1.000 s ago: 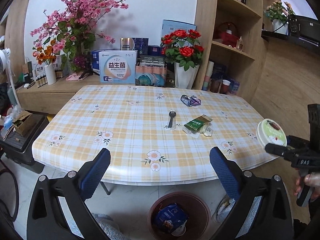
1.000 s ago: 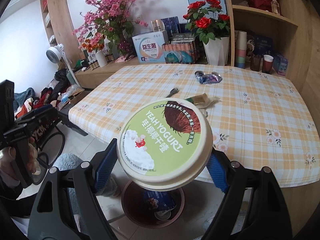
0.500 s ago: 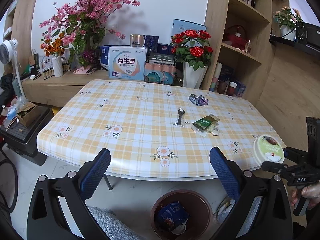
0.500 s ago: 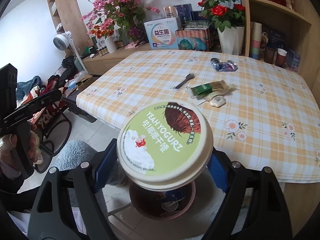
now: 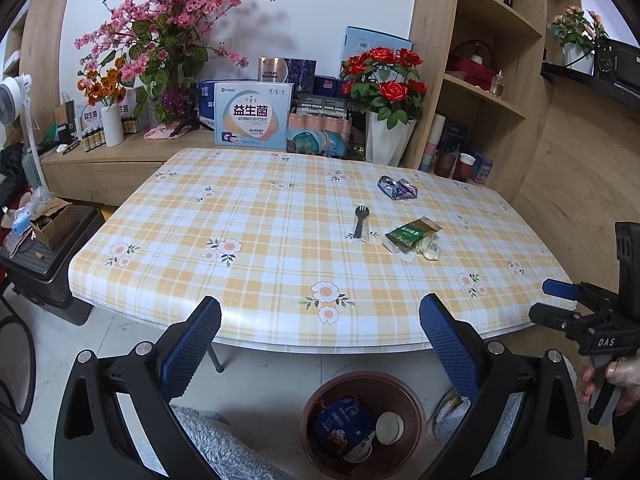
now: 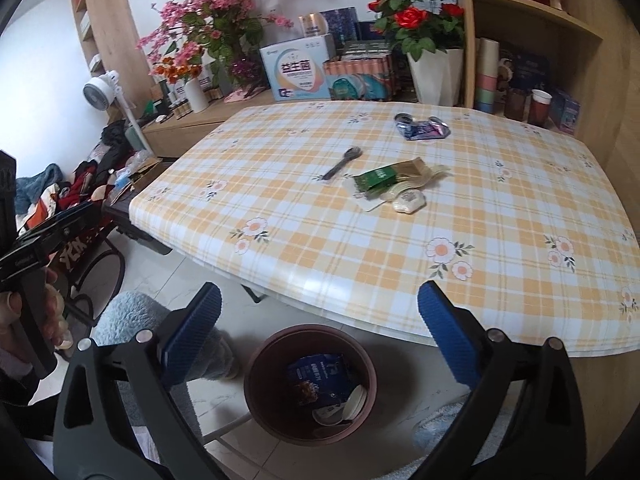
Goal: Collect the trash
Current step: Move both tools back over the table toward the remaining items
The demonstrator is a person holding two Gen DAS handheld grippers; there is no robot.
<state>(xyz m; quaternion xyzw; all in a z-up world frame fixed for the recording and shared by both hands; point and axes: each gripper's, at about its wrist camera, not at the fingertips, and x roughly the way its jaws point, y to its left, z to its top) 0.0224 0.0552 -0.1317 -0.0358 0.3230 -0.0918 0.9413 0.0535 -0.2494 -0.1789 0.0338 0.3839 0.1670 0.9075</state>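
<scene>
One brown bin (image 6: pixel 310 380) on the floor at 6 o'clock holds a yogurt tub (image 6: pixel 352 402) and blue packet (image 6: pixel 316 376). On the surface (image 6: pixel 400 220): one fork (image 6: pixel 342 163), one green sachet pile (image 6: pixel 394 184), one crushed wrapper (image 6: pixel 420 126) at 12. Right hand-held gripper (image 6: pixel 319 332) has just been opening, now wide, empty; left hand-held gripper (image 5: pixel 320 334) wide, empty

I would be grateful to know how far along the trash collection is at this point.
Done: the brown bin under the table already holds a blue packet and a round white lid. In hand: nothing; the right gripper has just been opening and is empty, and the left gripper is open too. Left: the black fork, green packet and crushed can.
</scene>
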